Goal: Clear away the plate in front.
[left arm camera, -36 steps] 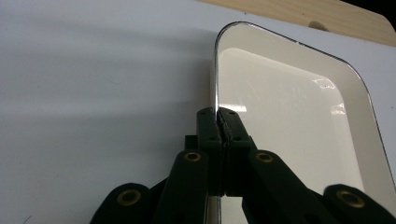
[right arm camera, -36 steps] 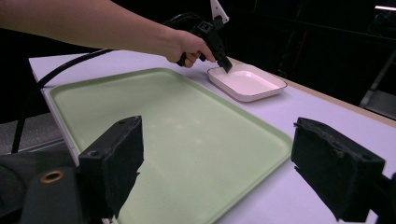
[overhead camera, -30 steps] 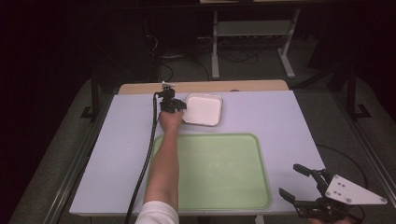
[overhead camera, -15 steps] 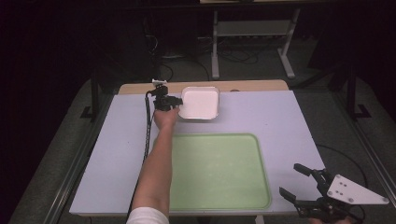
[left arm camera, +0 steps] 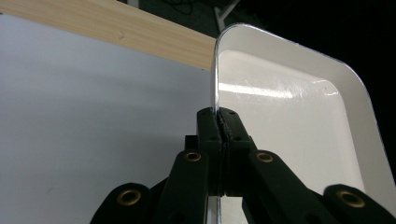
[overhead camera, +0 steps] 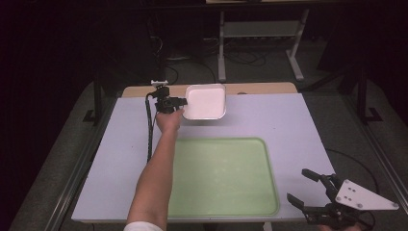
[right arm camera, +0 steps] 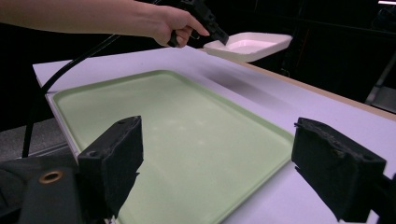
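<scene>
A white square dish [overhead camera: 206, 101] hangs in the air above the far edge of the table, held by its left rim. My left gripper [overhead camera: 179, 102] is shut on that rim; in the left gripper view the jaws pinch the dish's thin edge [left arm camera: 216, 84] at the gripper's tip [left arm camera: 220, 122]. From the right gripper view the dish [right arm camera: 250, 45] floats clear of the tabletop, with the person's hand [right arm camera: 175, 25] behind it. My right gripper [overhead camera: 308, 188] stands open at the table's near right corner, with nothing between its wide-spread pads [right arm camera: 116, 151].
A large pale green tray [overhead camera: 222, 177] lies flat on the near middle of the lavender table [overhead camera: 298, 125]. A wooden strip [overhead camera: 260, 88] runs along the far edge. The left gripper's black cable [overhead camera: 150, 132] trails beside the forearm.
The left gripper has carried the dish upward and slightly away from the person, so it now hangs higher above the table's far edge. The right gripper has stayed put.
</scene>
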The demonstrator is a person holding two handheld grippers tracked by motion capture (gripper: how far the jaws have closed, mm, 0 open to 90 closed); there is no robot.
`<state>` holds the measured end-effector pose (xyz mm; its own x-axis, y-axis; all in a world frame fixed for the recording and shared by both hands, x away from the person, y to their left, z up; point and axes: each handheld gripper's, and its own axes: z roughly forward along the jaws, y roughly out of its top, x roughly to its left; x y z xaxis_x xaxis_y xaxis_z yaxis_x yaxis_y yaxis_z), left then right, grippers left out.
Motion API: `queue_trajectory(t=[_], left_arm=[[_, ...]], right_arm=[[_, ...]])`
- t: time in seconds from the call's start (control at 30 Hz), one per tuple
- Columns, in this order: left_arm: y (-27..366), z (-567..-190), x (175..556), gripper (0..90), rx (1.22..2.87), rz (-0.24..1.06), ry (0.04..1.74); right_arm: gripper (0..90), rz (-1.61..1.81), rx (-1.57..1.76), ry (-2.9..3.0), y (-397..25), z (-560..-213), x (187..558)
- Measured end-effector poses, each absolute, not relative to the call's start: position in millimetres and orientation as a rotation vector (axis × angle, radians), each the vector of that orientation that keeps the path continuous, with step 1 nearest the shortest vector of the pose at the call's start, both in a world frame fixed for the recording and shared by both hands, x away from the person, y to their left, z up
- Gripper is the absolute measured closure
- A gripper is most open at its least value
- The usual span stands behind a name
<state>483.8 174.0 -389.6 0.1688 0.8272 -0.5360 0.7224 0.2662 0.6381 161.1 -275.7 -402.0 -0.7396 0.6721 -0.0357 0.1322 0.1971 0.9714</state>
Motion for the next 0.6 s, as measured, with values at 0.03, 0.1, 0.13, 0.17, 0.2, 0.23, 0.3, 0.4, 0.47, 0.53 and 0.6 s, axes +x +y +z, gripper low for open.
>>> queue_trajectory(t=[0.03,0.1,0.13,0.17,0.2,0.23,0.3,0.4,0.47,0.53,0.6], left_arm=[[173.3,-389.6,482.1,88.7,1.475,0.140,1.575],[172.5,-389.3,479.6,88.7,1.486,0.150,1.573],[172.4,-389.2,478.3,88.7,1.485,0.155,1.573],[172.9,-389.1,477.1,88.7,1.482,0.156,1.574],[173.7,-388.7,475.7,88.7,1.478,0.154,1.576],[174.3,-388.2,474.4,88.7,1.476,0.157,1.578],[175.8,-386.9,471.9,88.7,1.476,0.160,1.575],[179.2,-384.5,467.6,88.6,1.461,0.162,1.576],[182.1,-382.8,464.8,88.7,1.453,0.163,1.572],[185.7,-381.9,463.3,88.5,1.438,0.131,1.566],[188.7,-379.2,461.2,88.6,1.436,0.137,1.558]], right_arm=[[15.7,1.571,0.751,2.020,-275.7,-402.1,161.1],[15.7,1.573,0.754,2.022,-275.7,-402.4,161.0],[15.7,1.572,0.752,2.023,-275.5,-402.4,161.0],[15.6,1.572,0.750,2.025,-275.2,-402.3,161.0],[15.6,1.572,0.747,2.025,-275.1,-402.3,160.8],[15.6,1.569,0.746,2.025,-275.0,-402.3,160.7],[15.6,1.566,0.747,2.025,-275.2,-402.4,160.7],[15.5,1.567,0.750,2.024,-275.3,-402.3,160.9],[15.2,1.565,0.750,2.023,-275.2,-402.2,161.0],[15.1,1.565,0.752,2.022,-274.9,-402.2,160.7],[15.0,1.568,0.754,2.020,-274.7,-402.1,160.4]])
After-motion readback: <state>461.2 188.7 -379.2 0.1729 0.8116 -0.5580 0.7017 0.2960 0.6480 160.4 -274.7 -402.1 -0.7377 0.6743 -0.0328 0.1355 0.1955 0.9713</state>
